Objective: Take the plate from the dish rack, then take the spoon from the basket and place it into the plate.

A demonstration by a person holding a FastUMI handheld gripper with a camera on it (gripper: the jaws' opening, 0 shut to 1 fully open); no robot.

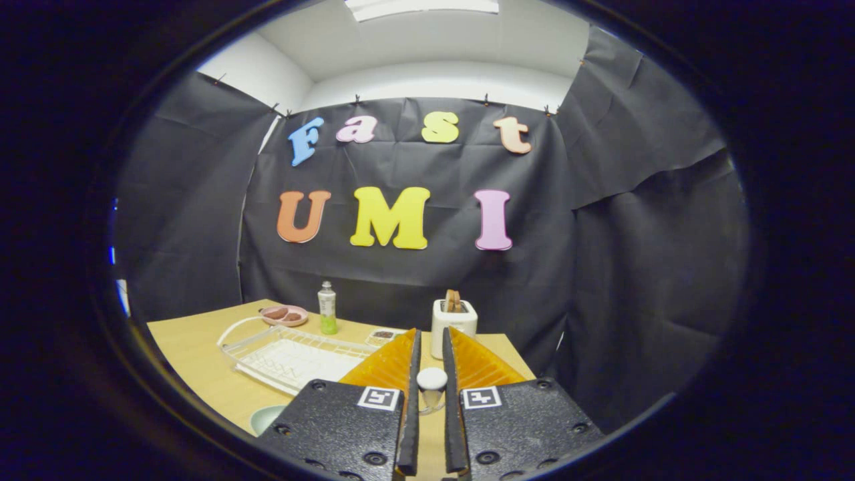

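1. Gripper view, fingers: my gripper (pixel 431 374) shows its two orange fingers (pixel 387 364) drawn close together with a narrow gap left between them. A small white rounded object (pixel 431 381) sits in that gap. I cannot tell whether both fingers press on it or what it is, though it may be the end of the spoon.

2. Gripper view, dish rack: the white wire dish rack (pixel 294 354) lies on the pale wooden table (pixel 194 354), ahead and to the left of my fingers. No plate stands upright in it that I can make out.

3. Gripper view, plate: a pale green rounded rim (pixel 267 417) shows on the table just beside my left finger block, nearer than the rack. I judge this to be the plate, already out of the rack.

4. Gripper view, other items: a pink dish (pixel 284 314) holding brown pieces and a small bottle with green liquid (pixel 326 308) stand beyond the rack. A white toaster (pixel 453 325) stands just beyond my fingertips.

5. Handling judgement: a spoon would be light, stiff and smooth, so liable to slip or pivot between the pads. The handle, near its middle, is the better hold. The plate looks rigid and breakable, so the spoon should be lowered in, not dropped
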